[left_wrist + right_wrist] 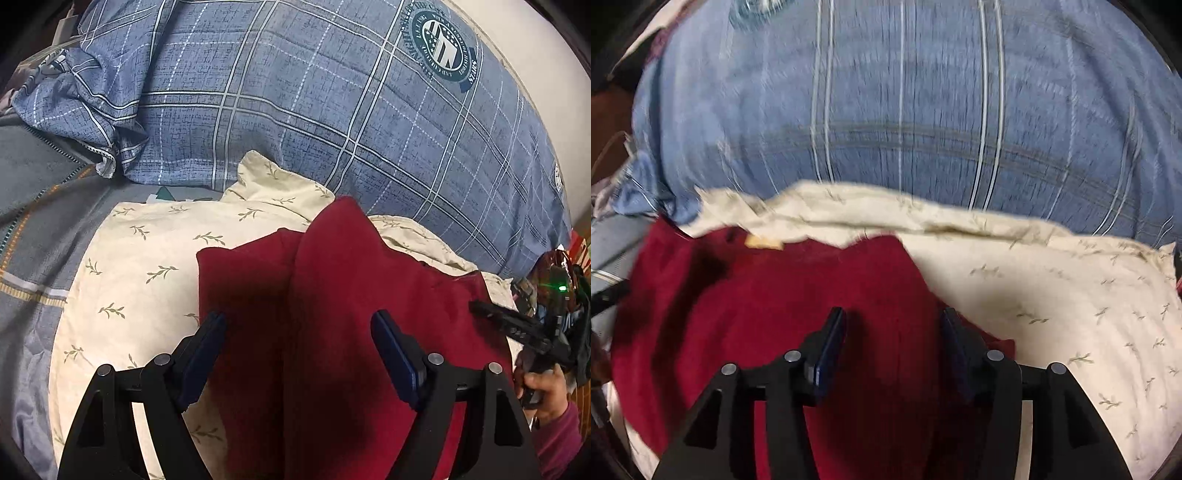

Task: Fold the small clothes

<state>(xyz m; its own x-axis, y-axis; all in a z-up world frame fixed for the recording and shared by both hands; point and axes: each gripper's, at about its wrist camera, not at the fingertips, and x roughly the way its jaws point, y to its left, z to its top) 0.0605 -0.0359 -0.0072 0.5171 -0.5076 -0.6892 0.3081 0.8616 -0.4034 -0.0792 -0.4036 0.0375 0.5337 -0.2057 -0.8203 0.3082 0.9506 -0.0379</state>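
A dark red garment (332, 295) lies on a cream leaf-print cloth (140, 258), with a raised fold running down its middle. My left gripper (299, 321) is open just above the red garment, its fingers straddling the fold. My right gripper (892, 319) is open over the same red garment (768, 306) near its right edge; this view is blurred by motion. The right gripper also shows in the left wrist view (517, 325), at the garment's right side. A small tan label (762, 242) shows at the garment's far edge.
A large blue plaid pillow (332, 110) with a round crest lies behind the cloth and fills the back of the right wrist view (905, 110). A grey striped bedcover (33, 229) lies to the left. The cream cloth (1071, 314) spreads to the right.
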